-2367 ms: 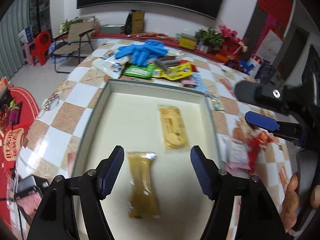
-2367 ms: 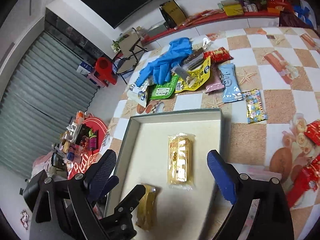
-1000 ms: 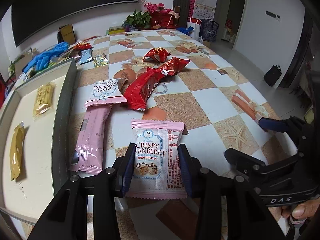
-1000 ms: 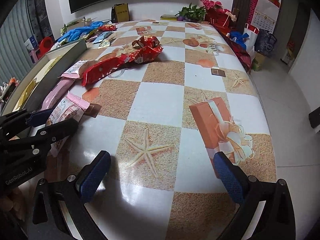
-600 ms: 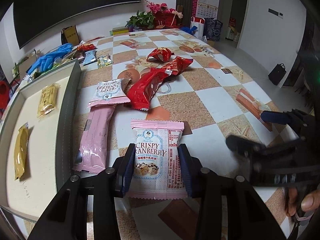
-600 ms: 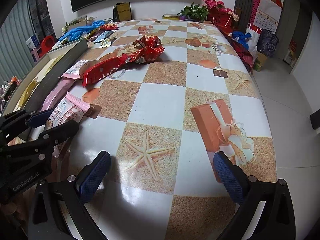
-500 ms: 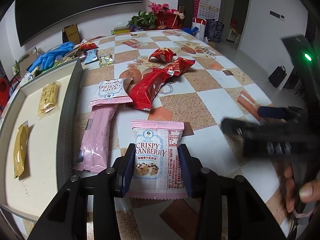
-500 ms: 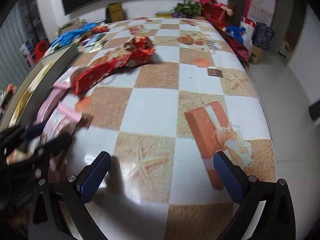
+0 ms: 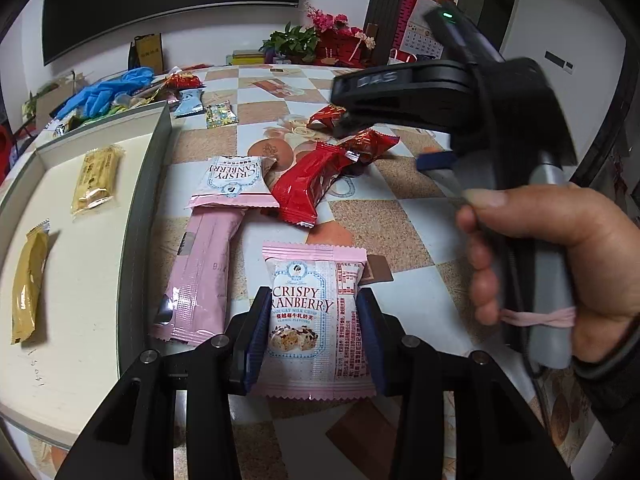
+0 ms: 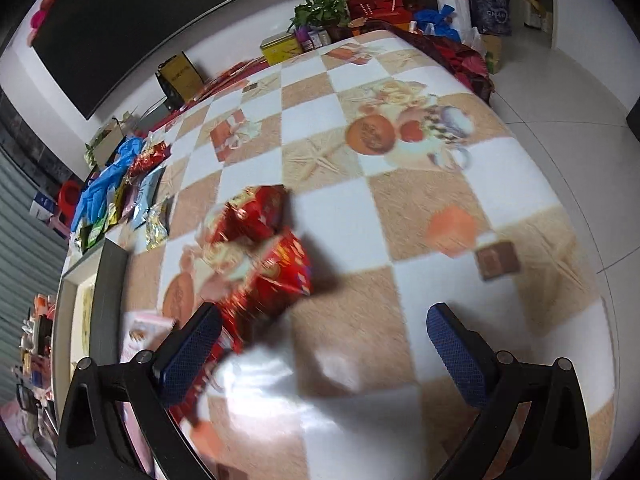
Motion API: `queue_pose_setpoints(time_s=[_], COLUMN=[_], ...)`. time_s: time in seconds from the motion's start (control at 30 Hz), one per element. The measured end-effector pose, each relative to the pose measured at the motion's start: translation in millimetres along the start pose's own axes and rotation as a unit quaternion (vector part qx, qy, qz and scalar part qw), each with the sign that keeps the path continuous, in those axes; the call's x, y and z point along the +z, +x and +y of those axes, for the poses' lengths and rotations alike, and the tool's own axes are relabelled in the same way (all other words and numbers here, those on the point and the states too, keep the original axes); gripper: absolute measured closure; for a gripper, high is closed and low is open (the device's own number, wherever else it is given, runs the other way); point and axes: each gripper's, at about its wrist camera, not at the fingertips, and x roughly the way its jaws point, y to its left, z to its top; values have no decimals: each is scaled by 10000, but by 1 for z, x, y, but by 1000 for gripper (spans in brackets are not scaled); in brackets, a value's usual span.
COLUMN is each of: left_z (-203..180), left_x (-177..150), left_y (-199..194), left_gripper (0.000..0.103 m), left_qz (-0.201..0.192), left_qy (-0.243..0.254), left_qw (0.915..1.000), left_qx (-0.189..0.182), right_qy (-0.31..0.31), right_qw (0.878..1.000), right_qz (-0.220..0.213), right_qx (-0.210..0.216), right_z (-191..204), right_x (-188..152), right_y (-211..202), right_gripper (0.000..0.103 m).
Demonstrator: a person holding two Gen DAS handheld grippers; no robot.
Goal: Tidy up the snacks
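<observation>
— Left hand-held gripper [image 9: 316,326]: clamped on the pink Crispy Cranberry packet [image 9: 316,316], blue pads [image 9: 256,332] pressed to both side edges, packet flat on the checkered surface [image 9: 404,208] right between the fingers.

— And farthest left of it?

— Shallow cream tray [image 9: 80,272], well left of the gripper, carrying two snacks: dark-gold bar [image 9: 28,284] nearer, pale-yellow bar [image 9: 96,178] farther, apart from each other.

— Between tray and gripper?

— Long pink wrapper [image 9: 200,272], just left of the left finger, alongside the tray wall. Ahead of that, a second cranberry packet [image 9: 232,180], upside down, touching the long wrapper's far end.

— Straight ahead?

— Red wrapper [image 9: 308,186], slanted, beside the second cranberry packet; a crinkled red packet [image 9: 372,144] touching its far end. Far ahead-left, blue gloves [image 9: 104,92] among a heap of mixed packets.

— To the right?

— Right hand [image 9: 560,276] wrapped round a grey handle, black tool body above the red packets.

— Right hand-held gripper [image 10: 324,356]?

— Spread wide, gripping nothing. Blurred frame. Red foil snacks [image 10: 272,256] ahead and left of centre, lowest edge close to the left pad [image 10: 188,352]; whether touching, impossible to tell. Bare checkered surface ahead of the right pad. Tray edge [image 10: 108,292] far left.
</observation>
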Motion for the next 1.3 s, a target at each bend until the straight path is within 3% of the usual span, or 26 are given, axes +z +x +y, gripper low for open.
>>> queue_pose_setpoints(time_s=[0.1,0.13,0.17,0.2,0.4,0.43,0.6,0.7,0.8,0.9,0.97,1.0,1.03,1.3], left_z=[0,0,0,0,0,0,-5,-7,-7,-5,-6,-6,-6,-5], left_x=[0,0,0,0,0,0,0,-3,-5,-6,-6,-6,-6,-6], left_y=[0,0,0,0,0,0,1,0,-1,-1,-1,0,0,0], left_gripper=[56,56,56,56,56,56,56,57,57,56,55,55,55,54], left_qz=[-1,0,1,-1,0,1,36,59,93,95,90,90,88,89], left_qy=[-8,-7,-5,-9,-7,-1,119,159,197,215,242,246,232,239], left_qw=[10000,10000,10000,10000,10000,10000,9997,9986,9976,9973,9973,9973,9975,9975], left_qx=[-7,-6,-4,-5,-1,5,201,493,663,690,694,684,664,656], right_qy=[-466,-645,-902,-1140,-1299,-1341,-1775,-2317,-2599,-2513,-2340,-2233,-2197,-2458], right_qw=[9985,9970,9938,9897,9903,9896,9827,9716,9622,9656,9706,9742,9752,9689], right_qz=[-74,-122,-175,-227,-267,-289,-325,-379,-577,-580,-492,-313,-268,-242], right_qx=[-274,-419,-628,-831,-415,-431,-421,-295,-567,-330,-261,-106,-17,-152], right_z=[28,34,44,51,22,16,-16,-8,3,4,-3,-8,-9,0], right_x=[1,1,0,-2,-31,-39,-113,-144,-152,-150,-146,-143,-142,-149], right_y=[10,13,16,18,-8,-15,-64,-77,-77,-74,-71,-66,-66,-62], right_gripper=[19,31,53,62,65,71,71,71,71,68,44,7,0,0])
